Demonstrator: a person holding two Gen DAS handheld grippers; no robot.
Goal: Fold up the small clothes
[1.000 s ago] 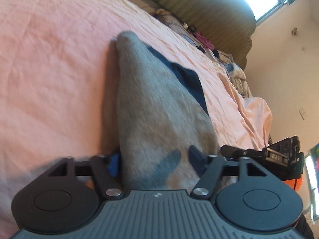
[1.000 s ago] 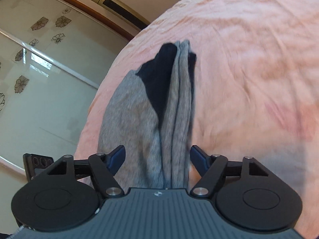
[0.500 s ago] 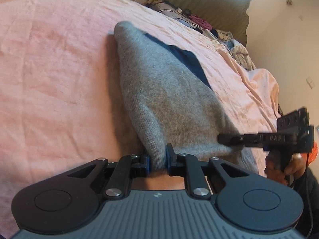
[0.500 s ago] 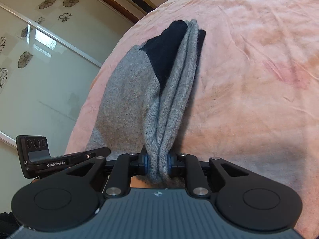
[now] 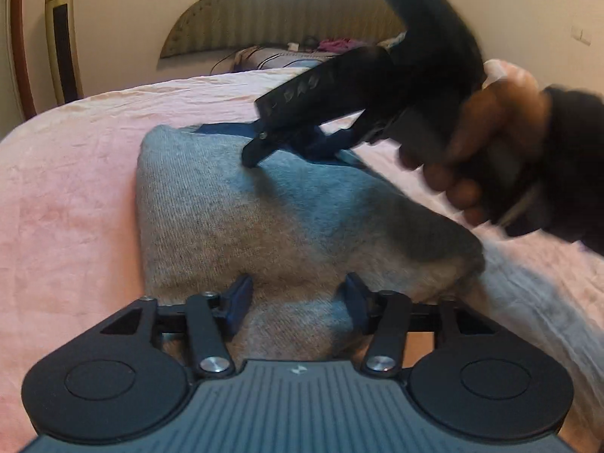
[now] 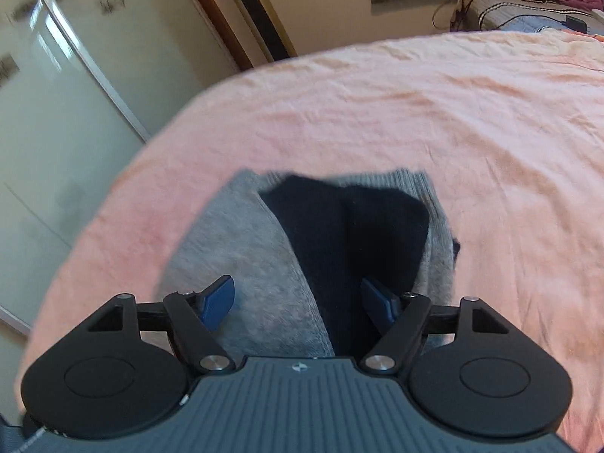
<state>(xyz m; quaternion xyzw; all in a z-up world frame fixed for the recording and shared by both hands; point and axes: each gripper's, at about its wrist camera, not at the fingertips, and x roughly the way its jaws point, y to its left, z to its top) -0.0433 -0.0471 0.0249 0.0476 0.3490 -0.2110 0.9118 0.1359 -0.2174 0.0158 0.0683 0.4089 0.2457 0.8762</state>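
Note:
A small grey knit garment (image 5: 264, 222) with a dark navy part (image 6: 351, 226) lies folded flat on the pink bedsheet (image 5: 68, 196). My left gripper (image 5: 296, 296) is open over its near edge and holds nothing. My right gripper (image 6: 298, 300) is open above the garment's navy end. It also shows in the left wrist view (image 5: 298, 143), held in a hand above the garment's far end with one fingertip near the cloth.
The pink sheet (image 6: 434, 113) covers the bed all around the garment. A padded headboard (image 5: 302, 7) and a pile of loose clothes (image 5: 332, 43) are at the far end. A mirrored wardrobe (image 6: 56, 94) stands beyond the bed's edge.
Both grippers were shut on the garment's edges half a second ago; both are now open and the garment lies flat. The right gripper has moved over the garment's far end.

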